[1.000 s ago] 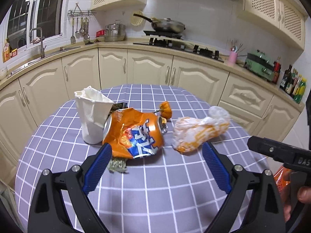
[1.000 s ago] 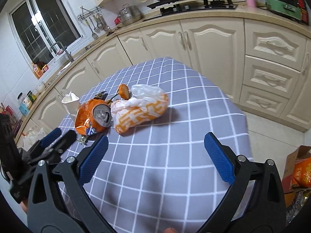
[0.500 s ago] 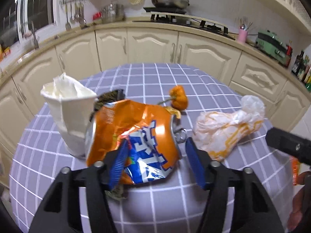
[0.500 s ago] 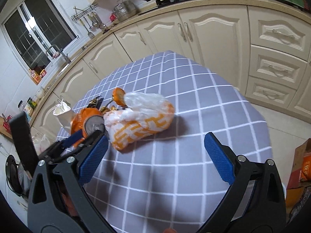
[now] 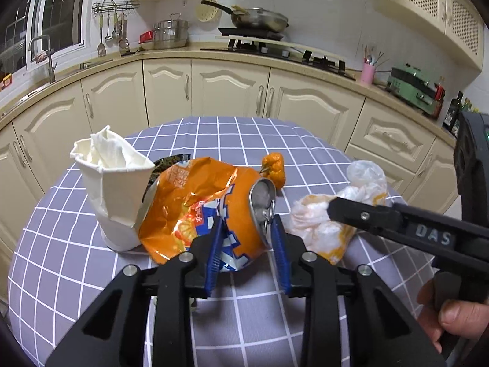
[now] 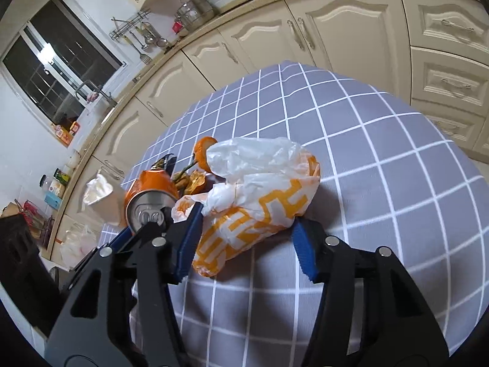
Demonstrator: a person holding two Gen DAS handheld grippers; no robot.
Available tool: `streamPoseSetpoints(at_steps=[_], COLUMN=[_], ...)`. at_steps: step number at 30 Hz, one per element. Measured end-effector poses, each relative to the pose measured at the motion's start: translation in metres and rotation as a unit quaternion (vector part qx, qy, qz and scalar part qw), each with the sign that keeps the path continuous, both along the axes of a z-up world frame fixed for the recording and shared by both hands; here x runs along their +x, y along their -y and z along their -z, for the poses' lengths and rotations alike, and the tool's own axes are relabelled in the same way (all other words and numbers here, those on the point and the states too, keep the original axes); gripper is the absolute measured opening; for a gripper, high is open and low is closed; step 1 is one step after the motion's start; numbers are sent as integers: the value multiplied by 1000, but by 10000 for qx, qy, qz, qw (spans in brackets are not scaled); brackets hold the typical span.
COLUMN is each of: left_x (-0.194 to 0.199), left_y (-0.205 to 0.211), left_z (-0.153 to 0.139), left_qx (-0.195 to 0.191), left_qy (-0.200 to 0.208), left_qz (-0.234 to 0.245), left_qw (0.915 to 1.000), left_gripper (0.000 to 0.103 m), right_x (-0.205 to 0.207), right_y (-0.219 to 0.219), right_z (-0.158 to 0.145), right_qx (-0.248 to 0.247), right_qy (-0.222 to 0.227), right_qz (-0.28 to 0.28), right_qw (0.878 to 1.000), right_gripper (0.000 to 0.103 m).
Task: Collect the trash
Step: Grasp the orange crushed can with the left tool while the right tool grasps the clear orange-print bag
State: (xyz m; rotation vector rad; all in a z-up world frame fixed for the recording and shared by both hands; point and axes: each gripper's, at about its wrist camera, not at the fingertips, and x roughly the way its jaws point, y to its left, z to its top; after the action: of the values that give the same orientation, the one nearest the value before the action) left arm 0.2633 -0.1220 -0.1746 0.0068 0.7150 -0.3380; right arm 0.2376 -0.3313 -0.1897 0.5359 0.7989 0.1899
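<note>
On the grey checked tablecloth (image 5: 244,315) lies a crushed orange soda can (image 5: 241,211). My left gripper (image 5: 247,250) has its jaws closing on it, and both blue pads (image 5: 214,253) touch the can's sides near its top end. Right of the can lies a white and orange plastic bag (image 6: 259,195). My right gripper (image 6: 246,244) straddles the bag with its jaws closing. Its pads stand at the bag's edges without squeezing it. In the left wrist view one right finger (image 5: 366,214) crosses over the bag (image 5: 318,229).
A dented white paper cup (image 5: 116,189) stuffed with tissue stands just left of the can. An orange peel (image 5: 275,168) and dark scraps lie behind the can. Cream kitchen cabinets (image 5: 229,91) ring the round table. A person's hand (image 5: 452,305) holds the right gripper.
Both grippers came forward and down over the trash. The left jaws narrowed from wide apart to touching the can. The right jaws narrowed around the bag in the last half second.
</note>
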Motion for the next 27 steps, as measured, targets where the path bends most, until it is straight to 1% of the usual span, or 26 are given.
streamPoseSetpoints(at_steps=[5,11,17,22,27], left_x=[-17,-51,-90,-122,-147], left_y=[-4,-10,-7,8,37], left_z=[-6,-20,-46,-72,-94], left_qx=[-223,-469,-560,-560,-585], left_qy=[132,399,754,1067,1295], left_qz=[124,189,258,406,753], left_qw=[9996,9979,9952,9919,9870], left_gripper=[30,30,30,30,30], right_x=[-30,-61,-93,-123,-156], right_y=[15,31,44,60,91], right_z=[-15,-33,-56,-74,-91], right_qx=[-88,-187,-251,-212,-294], right_qy=[242,461,794,1058,1308], right_qz=[117,233,288,375,653], right_qw=[9996,9985,9961,9935,9888], right_gripper=[54,54,54,54,54])
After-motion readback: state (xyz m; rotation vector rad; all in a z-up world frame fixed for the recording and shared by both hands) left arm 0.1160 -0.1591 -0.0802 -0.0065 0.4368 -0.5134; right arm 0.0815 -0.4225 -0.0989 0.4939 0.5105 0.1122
